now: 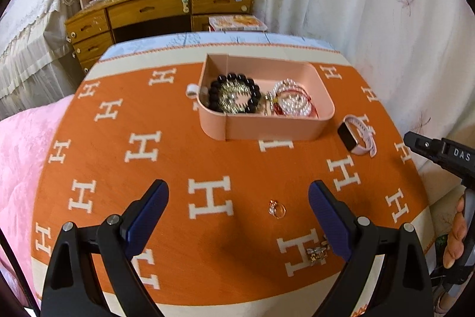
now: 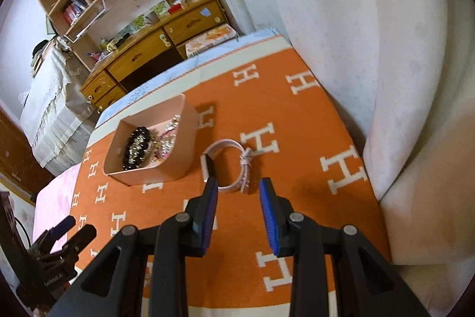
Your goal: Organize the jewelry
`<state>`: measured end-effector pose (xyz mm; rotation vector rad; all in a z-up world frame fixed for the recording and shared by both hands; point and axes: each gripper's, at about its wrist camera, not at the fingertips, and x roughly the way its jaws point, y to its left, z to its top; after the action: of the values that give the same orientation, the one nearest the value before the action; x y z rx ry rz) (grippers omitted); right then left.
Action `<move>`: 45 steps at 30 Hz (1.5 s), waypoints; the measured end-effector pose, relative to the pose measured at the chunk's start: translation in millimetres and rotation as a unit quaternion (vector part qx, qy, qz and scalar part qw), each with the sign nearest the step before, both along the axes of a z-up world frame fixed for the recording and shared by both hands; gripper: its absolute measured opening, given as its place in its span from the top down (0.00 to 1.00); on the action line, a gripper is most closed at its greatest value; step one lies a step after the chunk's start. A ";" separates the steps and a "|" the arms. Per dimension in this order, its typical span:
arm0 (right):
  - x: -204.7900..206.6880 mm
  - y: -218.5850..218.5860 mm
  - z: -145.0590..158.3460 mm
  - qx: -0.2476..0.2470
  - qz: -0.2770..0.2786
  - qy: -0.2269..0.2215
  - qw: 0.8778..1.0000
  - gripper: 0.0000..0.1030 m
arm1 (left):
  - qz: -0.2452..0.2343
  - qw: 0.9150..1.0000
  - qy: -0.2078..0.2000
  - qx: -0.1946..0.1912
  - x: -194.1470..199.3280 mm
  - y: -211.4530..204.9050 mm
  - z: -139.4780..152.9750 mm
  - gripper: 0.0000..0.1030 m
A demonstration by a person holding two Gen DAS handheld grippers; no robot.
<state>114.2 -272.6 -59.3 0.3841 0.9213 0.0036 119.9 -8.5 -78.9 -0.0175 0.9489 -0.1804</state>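
A pink open box (image 1: 267, 132) stands on the orange H-patterned cloth (image 1: 118, 168). It holds a black bead bracelet (image 1: 234, 92) and pearl and red bracelets (image 1: 292, 100). A pink-strapped watch (image 1: 357, 135) lies just right of the box. A small clear ring (image 1: 277, 210) and a small metal charm (image 1: 317, 253) lie on the cloth near my left gripper (image 1: 239, 189), which is wide open and empty above them. My right gripper (image 2: 239, 183) hovers over the cloth, jaws a little apart with nothing between them. The watch (image 2: 228, 165) lies just beyond its fingertips, beside the box (image 2: 166, 171).
A small white ring-shaped piece (image 1: 191, 89) lies against the box's left wall. Pink bedding (image 1: 26, 138) borders the cloth on the left and white curtains (image 1: 371, 5) on the right. A wooden dresser (image 1: 160, 11) stands behind. A person's fingers (image 1: 454, 239) hold the right tool.
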 end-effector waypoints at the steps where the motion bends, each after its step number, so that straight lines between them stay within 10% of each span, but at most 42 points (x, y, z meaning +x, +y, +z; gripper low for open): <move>1: 2.4 -1.4 -3.5 0.002 0.000 0.005 1.000 0.72 | -0.001 1.000 0.004 0.000 0.3 -0.7 -3.2 0.09; 17: 62.2 22.7 -49.4 -0.055 0.029 0.053 0.997 0.72 | -0.043 0.998 0.036 0.002 -16.0 -4.5 -31.3 0.09; 21: 64.9 29.7 -54.6 -0.099 0.031 0.038 0.994 0.91 | -0.058 0.998 0.029 0.020 -18.6 -13.2 -34.4 0.09; 33: 33.0 22.5 -58.0 -0.069 0.025 -0.006 0.997 0.92 | -0.030 0.993 0.113 -0.004 18.5 -37.8 -52.4 0.65; 41: 29.8 13.3 -61.7 -0.037 0.029 -0.018 0.999 0.92 | 0.001 0.987 0.157 -0.015 36.2 -40.2 -55.6 0.68; 45: 30.1 8.0 -63.2 -0.020 0.030 -0.018 0.999 0.91 | 0.004 0.984 0.177 -0.018 43.8 -40.6 -57.6 0.88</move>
<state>144.3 -264.6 -122.5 0.3184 0.8948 0.0460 163.7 -49.1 -136.5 -0.0882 1.2997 -0.1899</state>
